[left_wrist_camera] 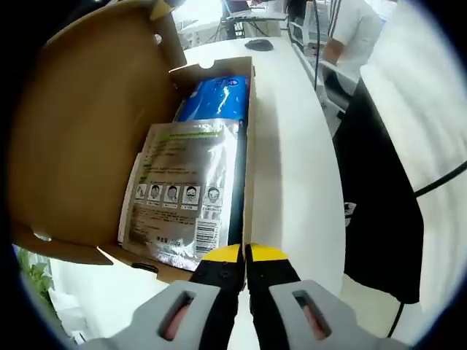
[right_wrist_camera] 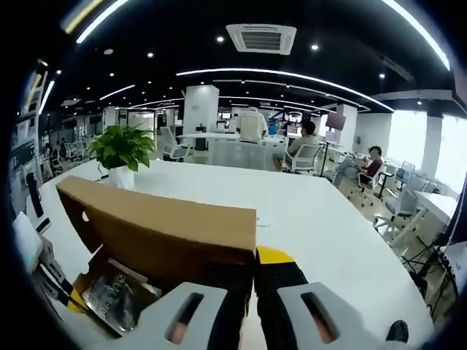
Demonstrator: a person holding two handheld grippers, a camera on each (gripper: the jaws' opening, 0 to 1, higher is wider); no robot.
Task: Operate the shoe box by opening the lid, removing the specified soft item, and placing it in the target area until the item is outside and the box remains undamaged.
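The brown cardboard shoe box lies open on the white table, its lid raised to the left. Inside, a silver packet with a green label rests nearest me, with a blue packet beyond it. My left gripper has its yellow-tipped jaws pressed together at the box's near right corner, where the side wall runs into them. In the right gripper view the lid stands edge-up and my right gripper is shut on its corner, the cardboard hiding one jaw tip. The silver packet shows below the lid.
The white table runs far ahead, its right edge dropping to a dark floor. A computer mouse lies at its far end, near a person in white. A potted plant stands behind the box. Seated people and chairs fill the office beyond.
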